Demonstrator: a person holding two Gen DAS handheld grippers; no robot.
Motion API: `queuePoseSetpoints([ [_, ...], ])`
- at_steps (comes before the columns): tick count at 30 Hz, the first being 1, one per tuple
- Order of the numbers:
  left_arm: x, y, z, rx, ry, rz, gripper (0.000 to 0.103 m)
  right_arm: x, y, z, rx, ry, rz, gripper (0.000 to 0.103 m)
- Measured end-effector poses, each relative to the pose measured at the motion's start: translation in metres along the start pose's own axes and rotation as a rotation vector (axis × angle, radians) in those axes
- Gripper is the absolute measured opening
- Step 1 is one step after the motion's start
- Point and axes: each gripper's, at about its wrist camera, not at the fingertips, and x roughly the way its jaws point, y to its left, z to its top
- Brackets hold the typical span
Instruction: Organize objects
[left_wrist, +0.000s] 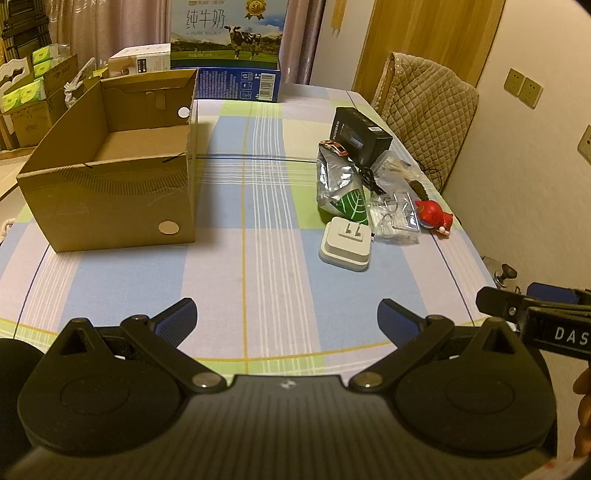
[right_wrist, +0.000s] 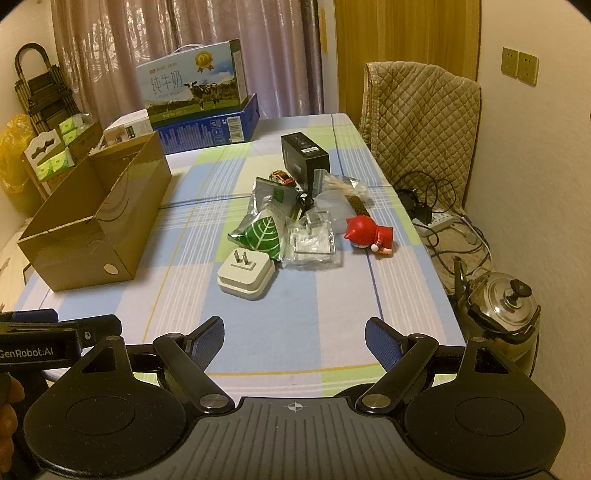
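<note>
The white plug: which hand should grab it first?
Probably the right. The white plug lies almost straight ahead of the open right tool, while from the open left tool it sits off to one side.

– What sort of place is showing here?
– A home: a checked cloth is covering the table (right_wrist: 332, 310), curtains (right_wrist: 184, 40) are hanging behind, and a kettle (right_wrist: 506, 310) is sitting on the floor.

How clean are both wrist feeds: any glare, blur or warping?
Left wrist view: warm dim light, silver foil pouch glints, straight tablecloth stripes bow toward the edges, corners vignetted. Right wrist view: same yellow cast, steel kettle shows highlights, mid-table items sharp.
</note>
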Motion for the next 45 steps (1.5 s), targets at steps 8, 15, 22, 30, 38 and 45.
queuePoseSetpoints([
  [8,0.0010,-0.0013,-0.0016,0.000,0.000,-0.003,0.102,-0.0005,0.0007,0.0002,-0.002,0.001,-0.002,0.081],
  [15,0.0006,-0.0013,-0.0014,0.002,-0.001,-0.009,0.102,-0.0002,0.0003,0.0002,-0.004,0.001,-0.001,0.081],
  [22,0.0013,0.0003,-0.0015,-0.003,0.001,-0.011,0.102,-0.0001,0.0002,0.0001,-0.004,0.002,-0.002,0.081],
  [30,0.0012,-0.0010,-0.0003,-0.001,0.003,-0.014,0.102,0.0000,-0.0010,0.0001,-0.003,0.003,0.000,0.081],
  [38,0.0016,-0.0044,0.0018,0.000,-0.001,-0.017,0.102,0.0002,-0.0022,0.0008,-0.001,0.005,-0.001,0.081],
  [45,0.0031,-0.0041,0.0019,-0.010,-0.001,-0.011,0.102,0.0016,-0.0056,-0.0004,0.003,0.008,0.001,0.081],
])
